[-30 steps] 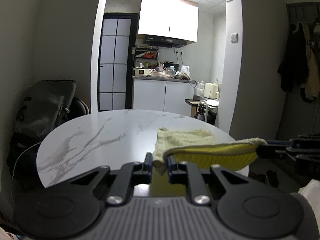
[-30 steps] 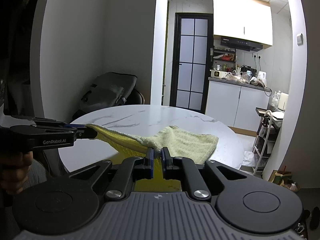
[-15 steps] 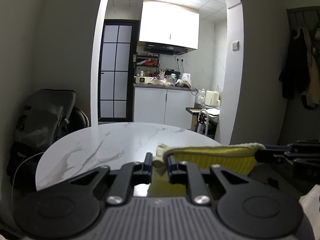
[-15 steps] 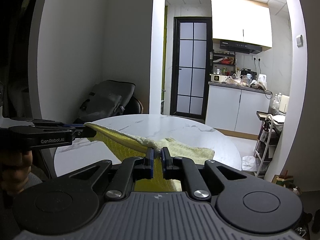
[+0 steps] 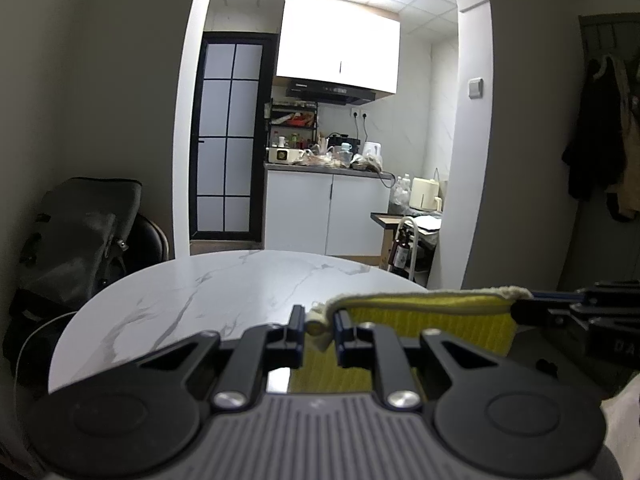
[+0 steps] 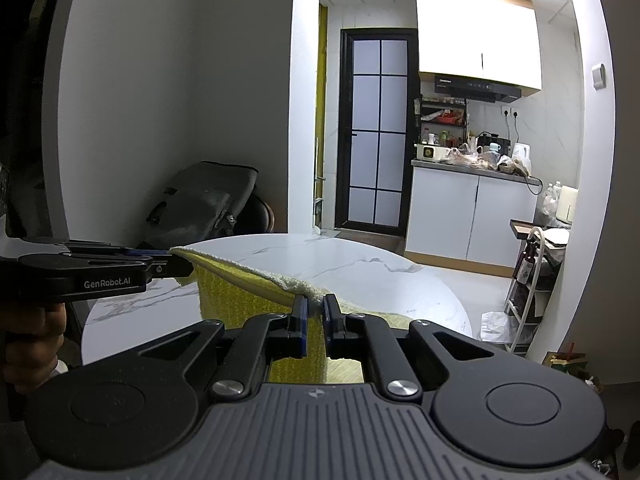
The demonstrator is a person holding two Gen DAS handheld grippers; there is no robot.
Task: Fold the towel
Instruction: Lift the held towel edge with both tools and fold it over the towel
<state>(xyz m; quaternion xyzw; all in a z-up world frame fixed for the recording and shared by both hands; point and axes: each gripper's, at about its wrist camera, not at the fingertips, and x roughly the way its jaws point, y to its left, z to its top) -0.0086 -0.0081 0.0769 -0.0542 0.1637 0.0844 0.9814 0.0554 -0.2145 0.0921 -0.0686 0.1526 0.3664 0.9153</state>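
Towel [image 5: 432, 320] stretched between left gripper [image 5: 318, 322] and right gripper [image 6: 314, 312], both jaws pinching its top corners

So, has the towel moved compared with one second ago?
Yes. The towel has been lifted: earlier much of it lay on the marble table, now almost all hangs between both tools, above it.

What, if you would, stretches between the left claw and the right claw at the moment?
The yellow towel's top edge spans between the left claw and the right claw, each pinching a corner; both wrist views show it.
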